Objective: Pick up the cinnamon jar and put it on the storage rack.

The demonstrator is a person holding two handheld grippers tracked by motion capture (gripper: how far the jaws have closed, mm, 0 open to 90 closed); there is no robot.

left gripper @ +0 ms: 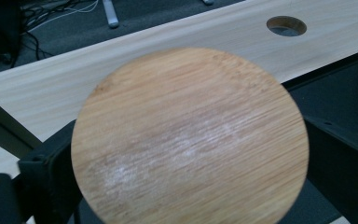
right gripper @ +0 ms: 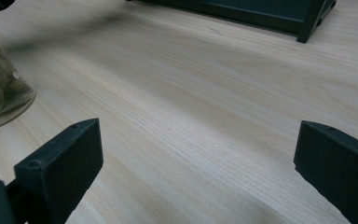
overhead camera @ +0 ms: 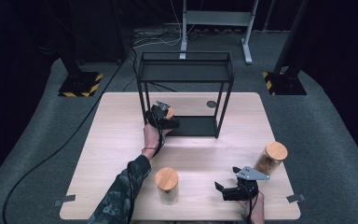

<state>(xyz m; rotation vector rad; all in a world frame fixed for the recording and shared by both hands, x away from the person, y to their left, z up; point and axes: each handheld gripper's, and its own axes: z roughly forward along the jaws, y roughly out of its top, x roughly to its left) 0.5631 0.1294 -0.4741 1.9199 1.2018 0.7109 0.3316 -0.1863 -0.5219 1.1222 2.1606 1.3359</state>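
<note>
At the left foot of the black metal two-tier shelf frame [overhead camera: 185, 93], the left tongs [overhead camera: 164, 117] clench a glass jar with a round bamboo lid [left gripper: 189, 137], seemingly placing it on the lower shelf. Next comes easing it between the uprights and releasing. Rightward, the right tongs [overhead camera: 229, 185] hang released over bare worktop [overhead camera: 200, 149].
</note>
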